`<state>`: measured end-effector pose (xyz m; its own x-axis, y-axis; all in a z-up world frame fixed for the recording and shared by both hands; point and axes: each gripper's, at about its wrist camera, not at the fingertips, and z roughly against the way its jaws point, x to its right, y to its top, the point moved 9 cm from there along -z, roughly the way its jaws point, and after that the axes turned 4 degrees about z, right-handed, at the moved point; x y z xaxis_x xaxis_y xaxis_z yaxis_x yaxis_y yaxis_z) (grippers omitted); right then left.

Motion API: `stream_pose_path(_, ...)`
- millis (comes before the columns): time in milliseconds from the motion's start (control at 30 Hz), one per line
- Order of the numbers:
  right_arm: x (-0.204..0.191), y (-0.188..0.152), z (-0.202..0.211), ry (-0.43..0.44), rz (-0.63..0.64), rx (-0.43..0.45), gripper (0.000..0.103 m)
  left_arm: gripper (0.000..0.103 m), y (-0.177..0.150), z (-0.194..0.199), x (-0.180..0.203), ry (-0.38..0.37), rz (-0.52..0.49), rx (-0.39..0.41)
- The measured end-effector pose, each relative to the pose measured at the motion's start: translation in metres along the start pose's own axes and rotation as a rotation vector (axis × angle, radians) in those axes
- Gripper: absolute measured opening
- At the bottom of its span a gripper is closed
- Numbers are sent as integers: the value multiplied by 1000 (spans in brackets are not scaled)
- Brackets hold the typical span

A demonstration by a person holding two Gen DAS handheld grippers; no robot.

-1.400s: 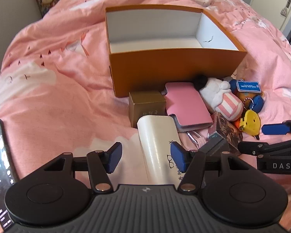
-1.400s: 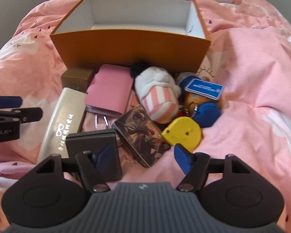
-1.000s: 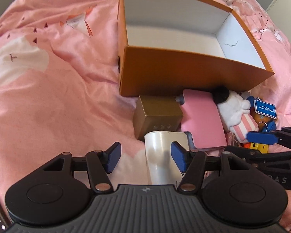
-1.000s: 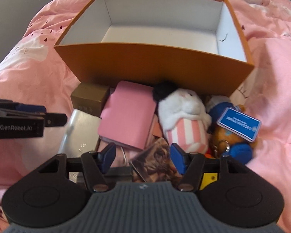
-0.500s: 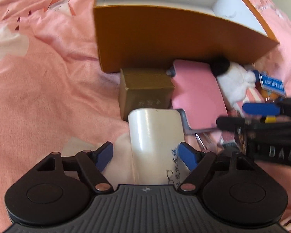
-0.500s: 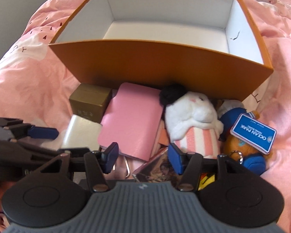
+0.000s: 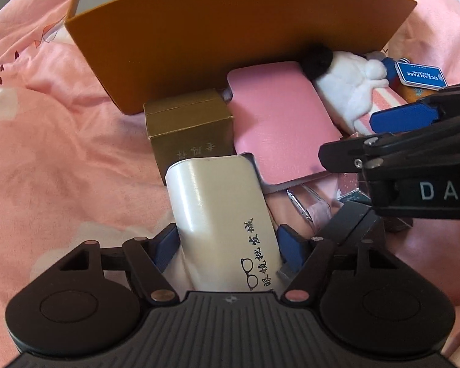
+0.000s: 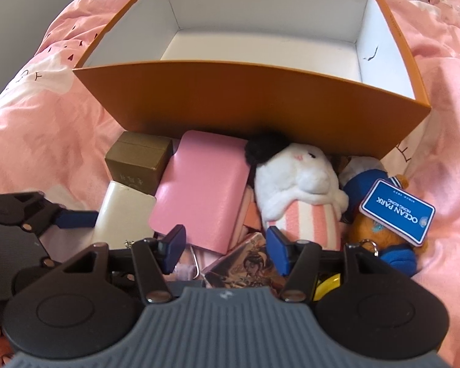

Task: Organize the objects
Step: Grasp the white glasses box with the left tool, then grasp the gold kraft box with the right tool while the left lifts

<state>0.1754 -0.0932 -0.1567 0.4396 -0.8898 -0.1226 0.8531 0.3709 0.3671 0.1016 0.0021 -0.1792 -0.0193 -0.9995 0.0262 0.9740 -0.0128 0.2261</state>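
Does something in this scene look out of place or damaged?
Nothing looks damaged. The orange box is empty, with only a small dark mark on its inner right wall, while every item, like the pink case and plush toy, lies heaped outside against its front.

Rumpled pink bedspread [image 8: 40, 128] with white cartoon prints and small marks.

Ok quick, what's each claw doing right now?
Left claw: closing around the cream glasses case, which sits between its pads; no firm pinch visible yet.
Right claw: open, holding nothing, above the pile.
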Motion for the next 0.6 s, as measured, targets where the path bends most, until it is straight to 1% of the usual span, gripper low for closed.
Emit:
stream_pose_path(133, -5, 6, 1, 2, 30, 15, 60, 80, 1, 11, -10, -33, 40, 33)
stream_pose_path(233, -11, 13, 3, 19, 55, 29, 60, 80, 4, 25, -22, -49, 68, 59)
stream_pose_path(367, -23, 29, 4, 38, 87, 65, 60, 80, 11, 40, -44, -73, 129, 69)
stream_pose_path(467, -33, 43, -4, 47, 80, 75, 61, 80, 14, 41, -61, -31, 148, 72)
stream_pose_path(533, -41, 51, -11, 69, 68, 71, 65, 81, 13, 37, -67, 6, 160, 54)
stream_pose_path(600, -48, 57, -19, 85, 59, 61, 66, 84, 10, 30, -77, 20, 176, 43)
